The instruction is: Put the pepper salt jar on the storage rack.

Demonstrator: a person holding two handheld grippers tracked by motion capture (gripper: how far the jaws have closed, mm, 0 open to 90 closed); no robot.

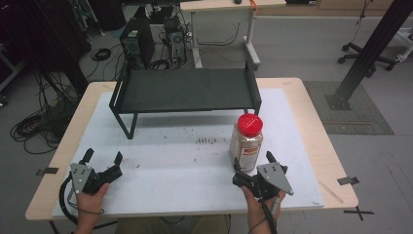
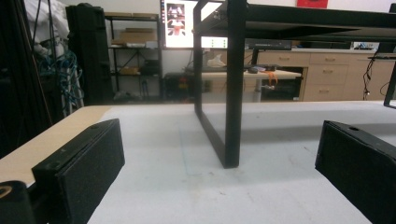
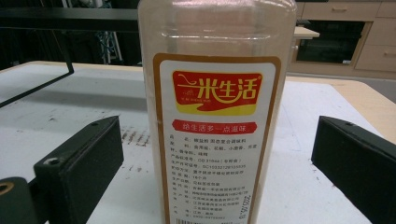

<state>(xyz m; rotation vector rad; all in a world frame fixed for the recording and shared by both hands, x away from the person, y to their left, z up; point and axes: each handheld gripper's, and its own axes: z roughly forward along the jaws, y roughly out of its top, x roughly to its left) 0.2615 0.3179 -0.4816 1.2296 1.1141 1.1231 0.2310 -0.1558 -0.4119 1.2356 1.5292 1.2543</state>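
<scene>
1. Holding your right gripper (image 1: 253, 165) at the lower right of the high view, you have its jaws spread wide on either side of the jar (image 1: 246, 141), gripping nothing.
2. The jar stands upright on the white mat (image 1: 175, 161), right of centre, its red lid (image 1: 250, 125) on; in the right gripper view, gaps show beside its label (image 3: 215, 140).
3. Your left gripper (image 1: 103, 158) sits lower left, jaws wide apart and empty, facing the black rack (image 1: 185, 90).
</scene>
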